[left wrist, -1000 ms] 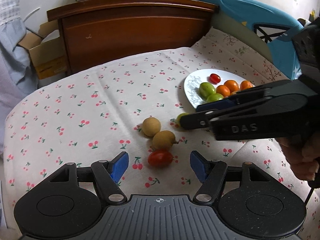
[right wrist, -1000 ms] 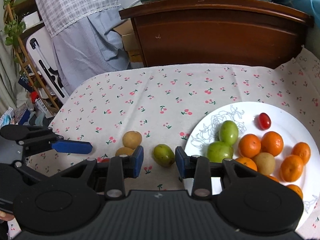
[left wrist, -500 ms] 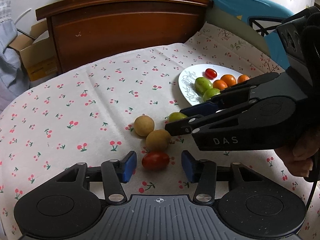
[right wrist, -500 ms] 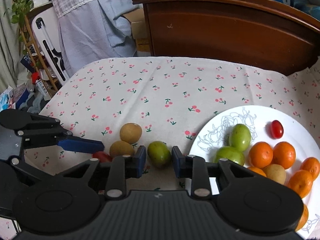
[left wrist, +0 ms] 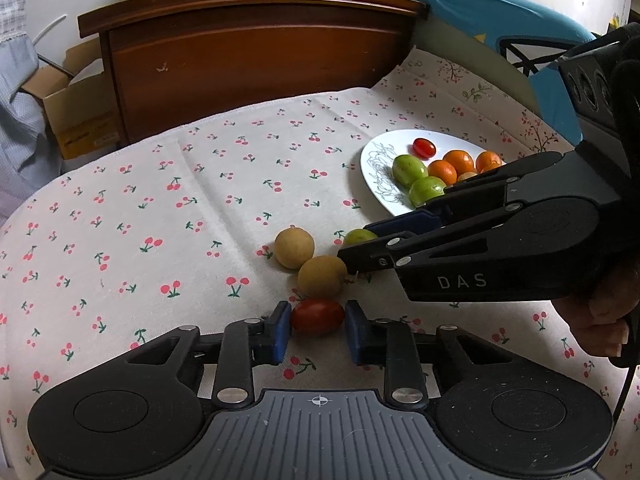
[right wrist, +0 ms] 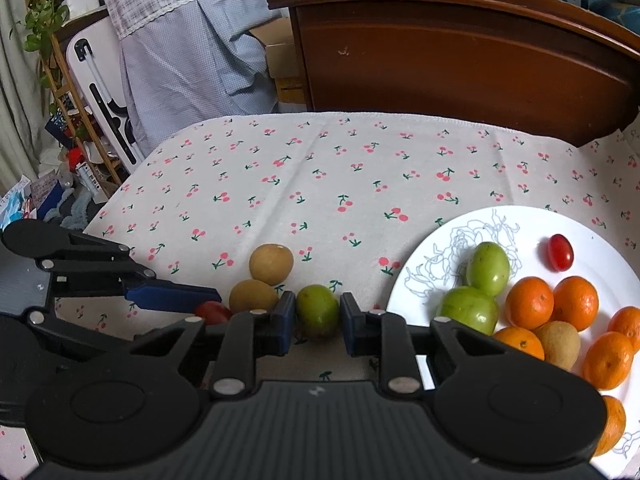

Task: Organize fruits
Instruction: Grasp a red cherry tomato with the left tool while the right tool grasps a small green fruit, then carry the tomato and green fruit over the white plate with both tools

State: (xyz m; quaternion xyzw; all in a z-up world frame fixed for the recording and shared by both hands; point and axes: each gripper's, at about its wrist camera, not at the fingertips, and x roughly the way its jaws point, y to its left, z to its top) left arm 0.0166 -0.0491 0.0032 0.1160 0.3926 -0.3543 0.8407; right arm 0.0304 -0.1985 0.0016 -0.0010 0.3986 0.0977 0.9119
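Note:
A red cherry tomato [left wrist: 318, 315] lies on the cherry-print cloth between the blue pads of my left gripper [left wrist: 316, 322]. The jaws are closing and both pads touch it. My right gripper [right wrist: 317, 316] is closing too, its pads against a green fruit [right wrist: 318, 307] just left of the white plate [right wrist: 592, 236]. Two tan round fruits [left wrist: 294, 248] [left wrist: 322, 276] sit touching each other between the two grippers. The plate holds two green fruits [right wrist: 487, 268], several oranges [right wrist: 530, 302], a tan fruit [right wrist: 558, 344] and a second red tomato [right wrist: 560, 252].
A dark wooden headboard [left wrist: 256, 52] stands past the cloth's far edge, with a cardboard box [left wrist: 76, 116] to its left. The table drops off at the left [right wrist: 120, 196] toward floor clutter and a shelf. A person's hand [left wrist: 608, 320] holds the right gripper.
Both grippers' jaws have narrowed: the left onto the red tomato, the right onto the green fruit. The fruits on the cloth have stayed where they were.

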